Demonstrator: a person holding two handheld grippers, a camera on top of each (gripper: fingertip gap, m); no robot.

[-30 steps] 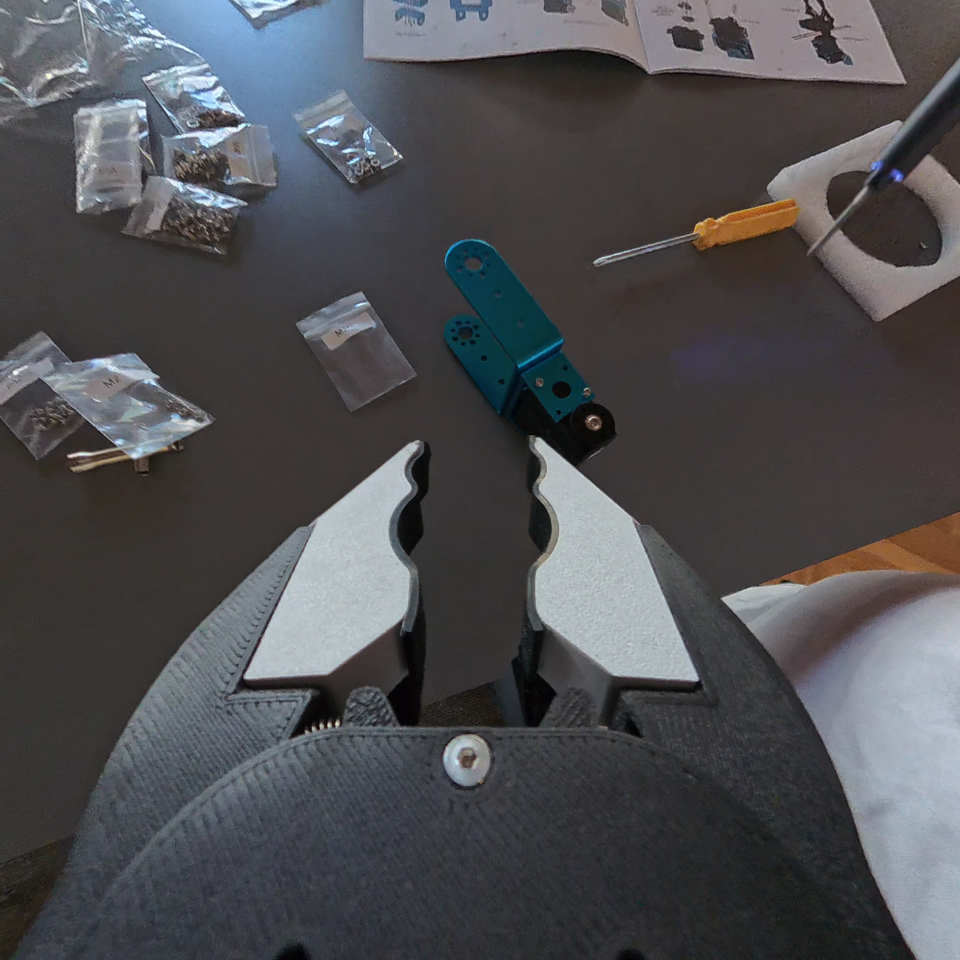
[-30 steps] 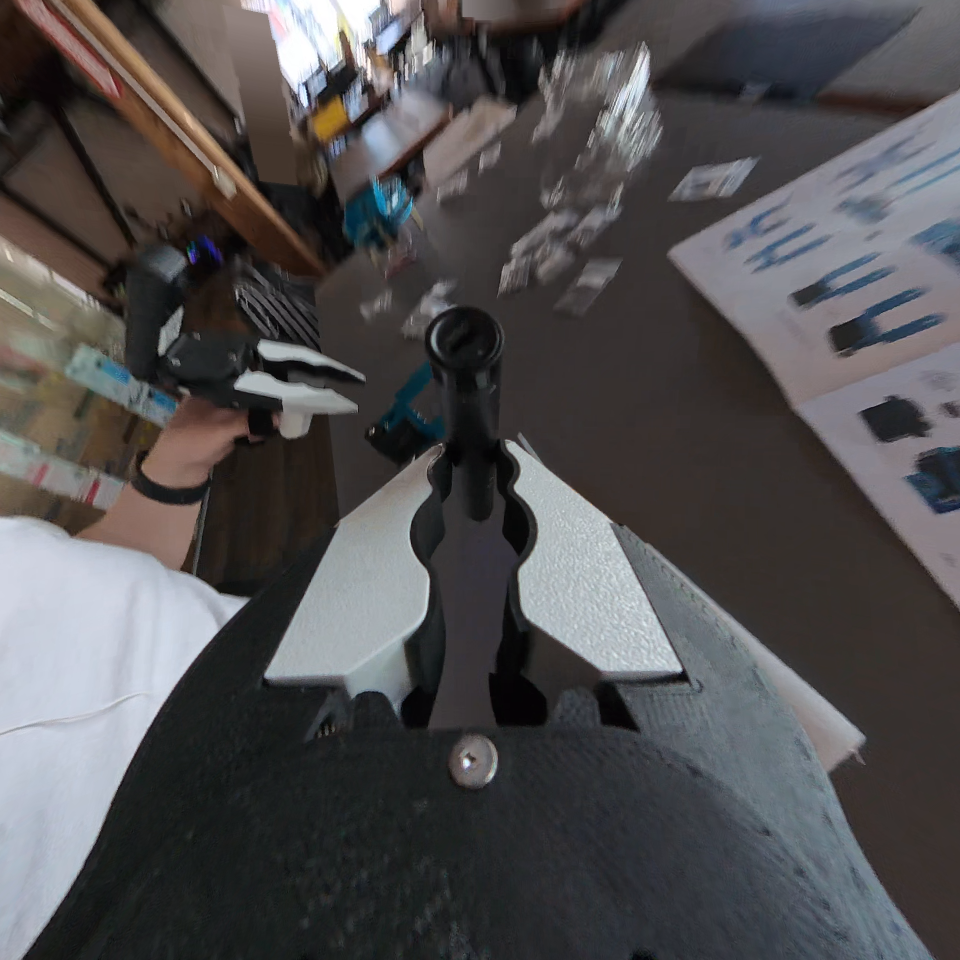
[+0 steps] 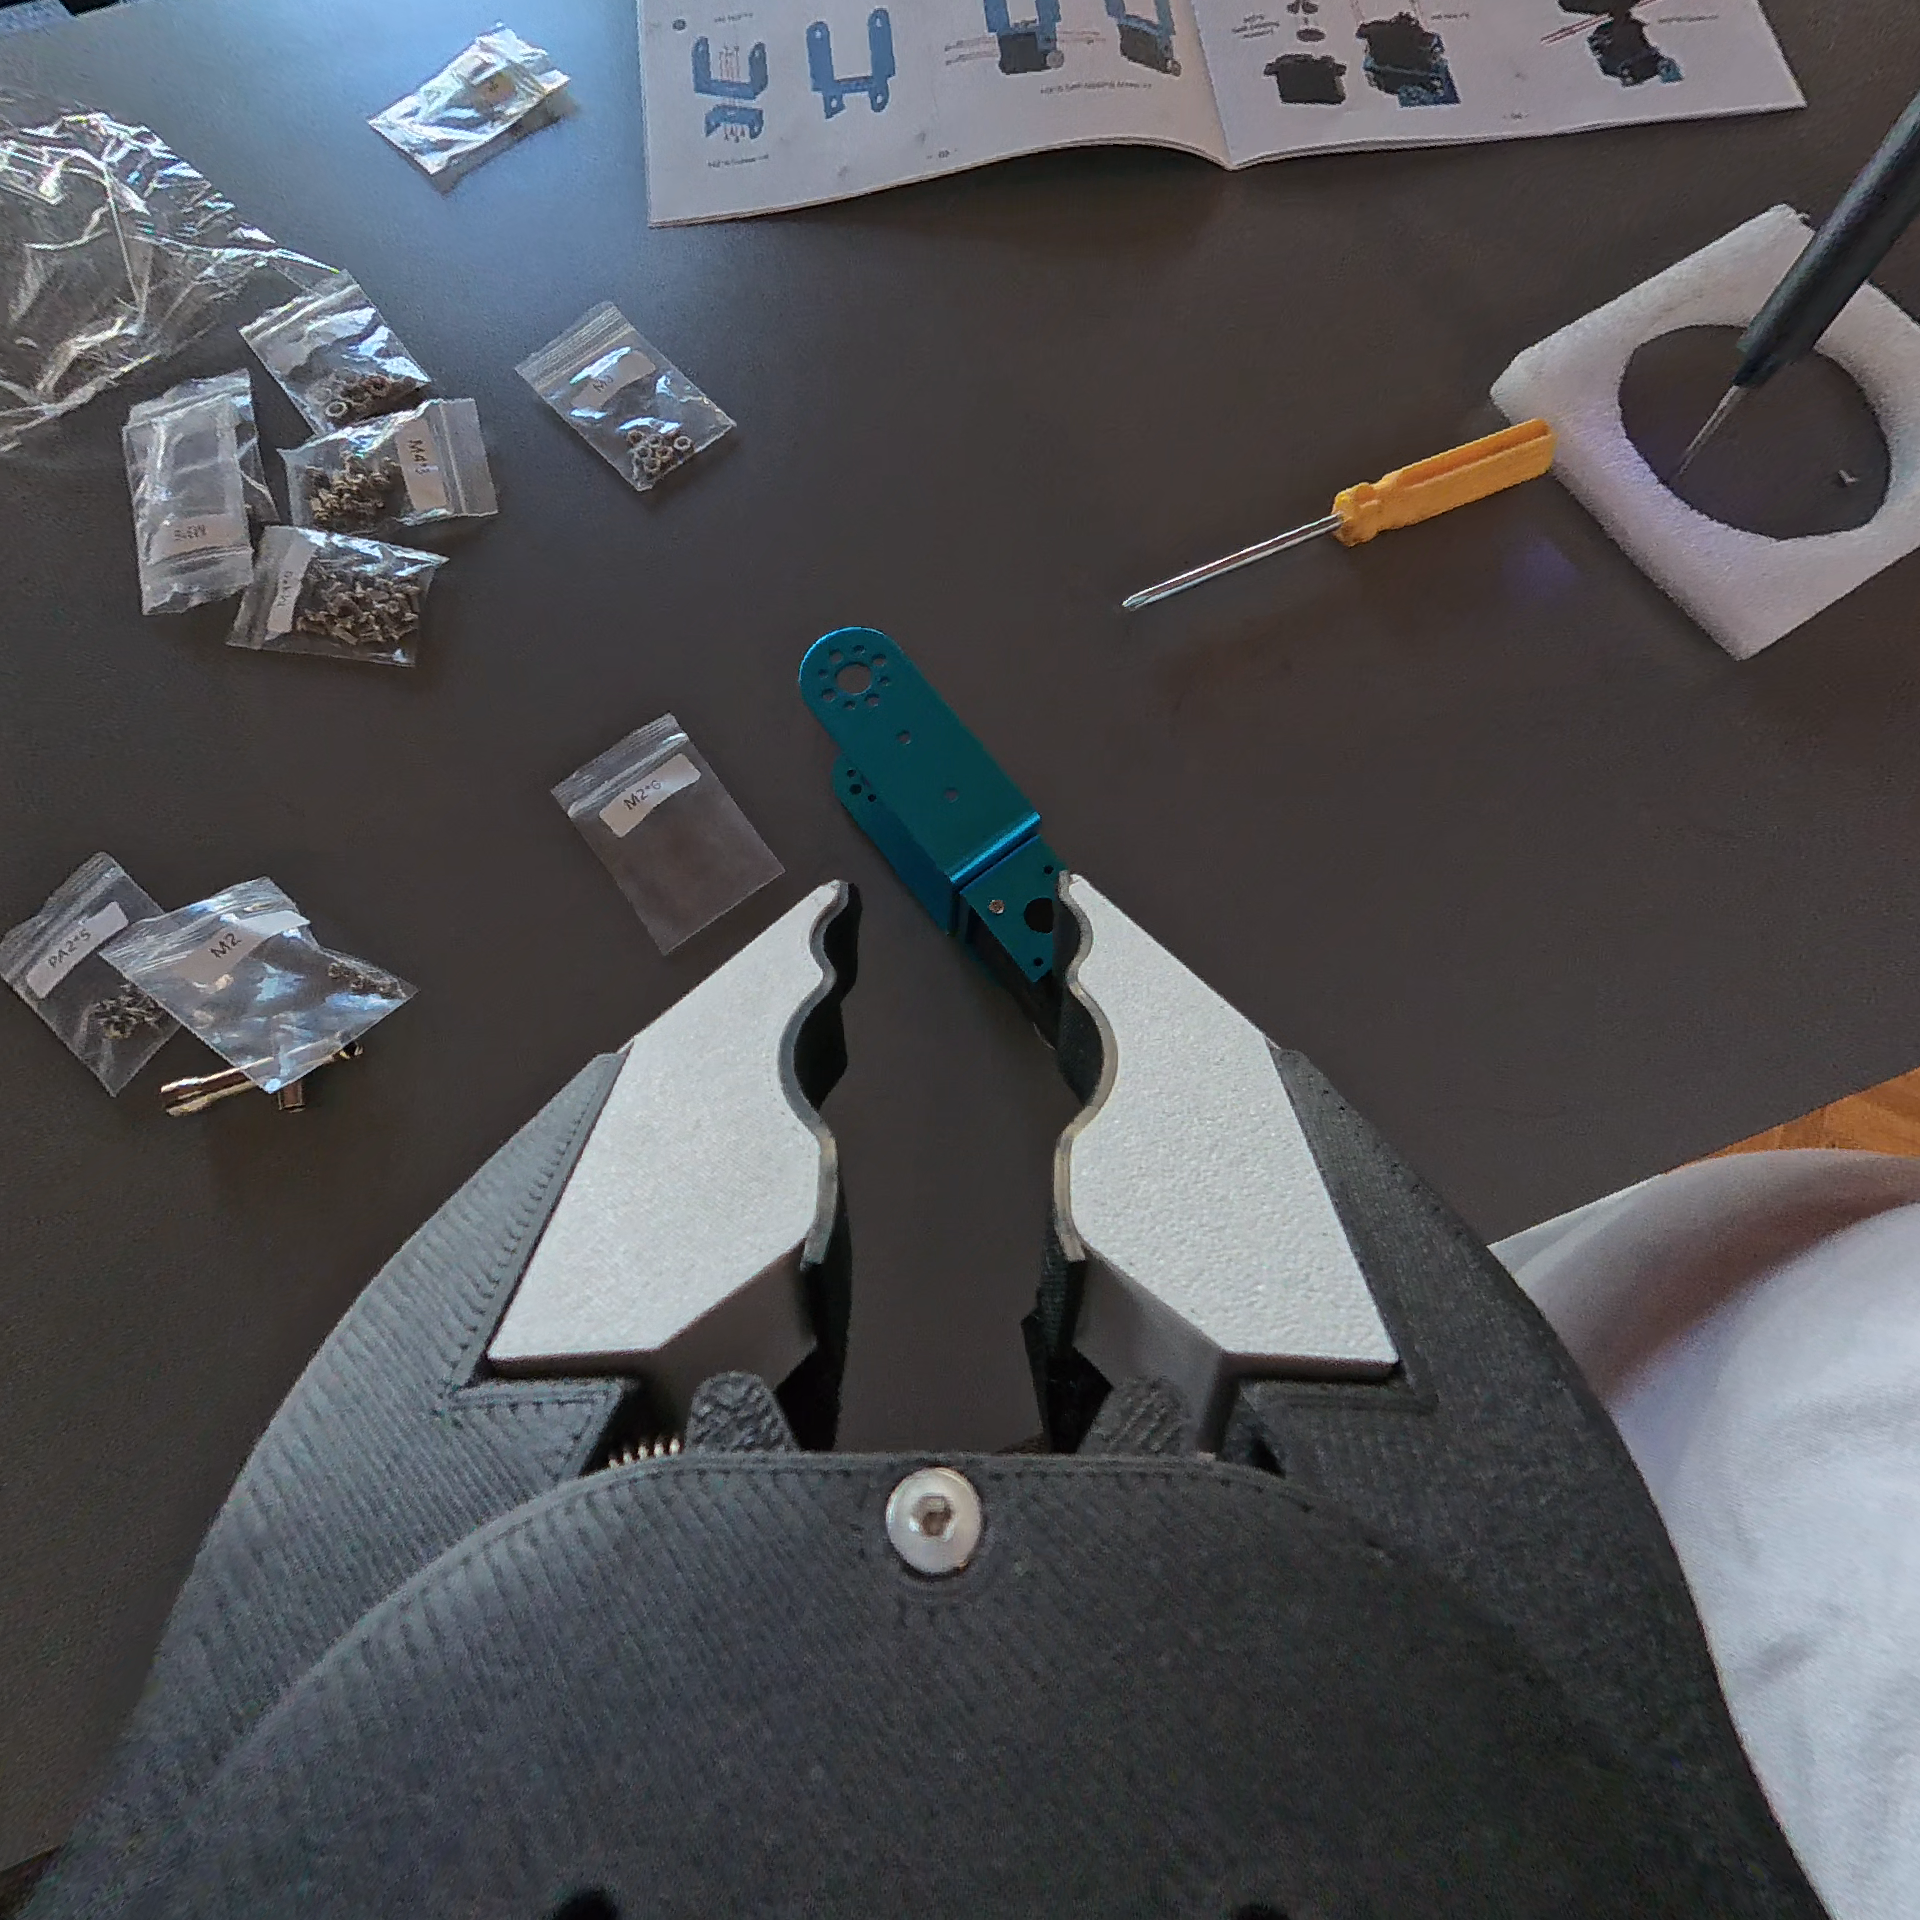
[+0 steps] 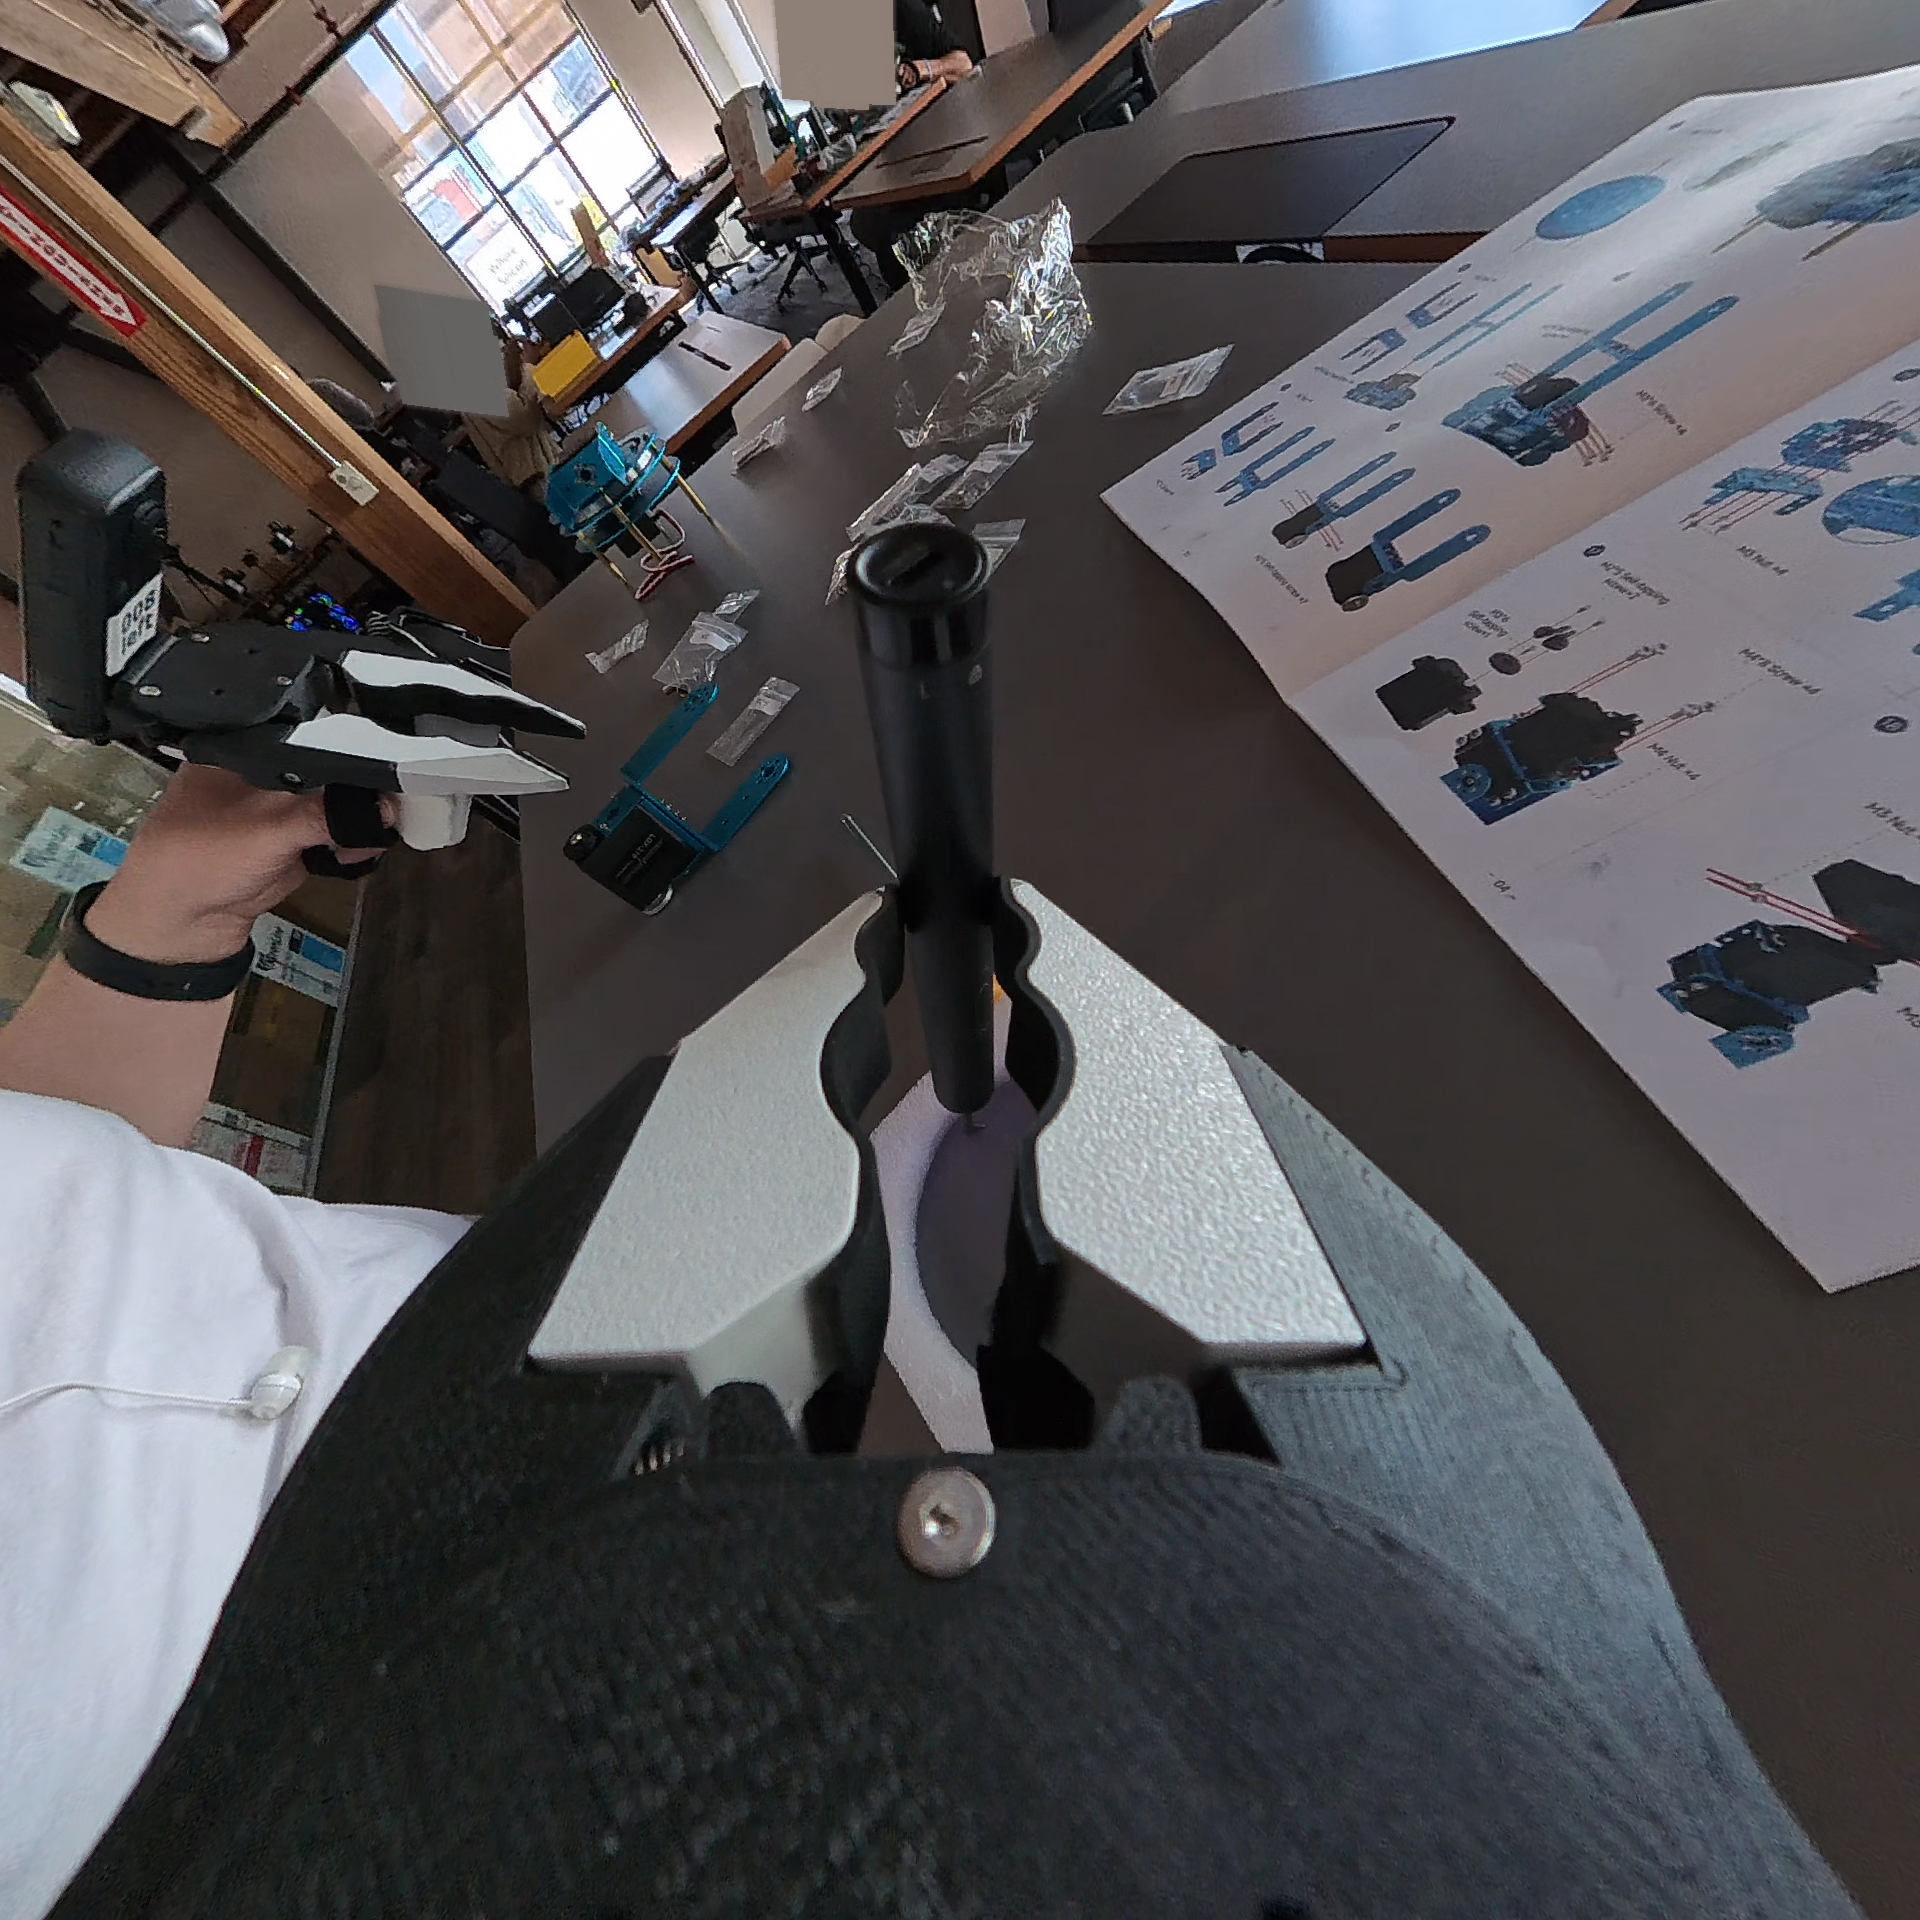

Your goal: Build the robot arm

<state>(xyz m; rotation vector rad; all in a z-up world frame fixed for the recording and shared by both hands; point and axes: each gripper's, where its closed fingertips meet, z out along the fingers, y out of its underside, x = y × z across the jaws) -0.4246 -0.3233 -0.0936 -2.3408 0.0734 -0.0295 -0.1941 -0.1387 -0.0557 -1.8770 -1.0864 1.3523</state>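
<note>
A blue metal bracket fixed to a black servo lies on the dark table. My left gripper is open and empty above the table, its right fingertip over the bracket's near end. The bracket and servo also show in the right wrist view, with the left gripper held in a hand just left of them. My right gripper is shut on a black electric screwdriver. The screwdriver's tip points into the hole of a white foam frame, where a tiny screw lies.
A yellow-handled screwdriver lies left of the foam. Several small bags of screws and crumpled clear plastic lie at the left. An open instruction booklet lies at the far edge. The table's near edge and a white sleeve are at the right. The grippers' ends are close to 30 cm from one another. Measured from the fingertips, the tiny screw is 12 cm or so from the right gripper and 30 cm from the left.
My left gripper has moved forward, so its right fingertip now covers the servo end of the bracket. My right gripper has brought the electric screwdriver's tip down into the foam frame's hole.
</note>
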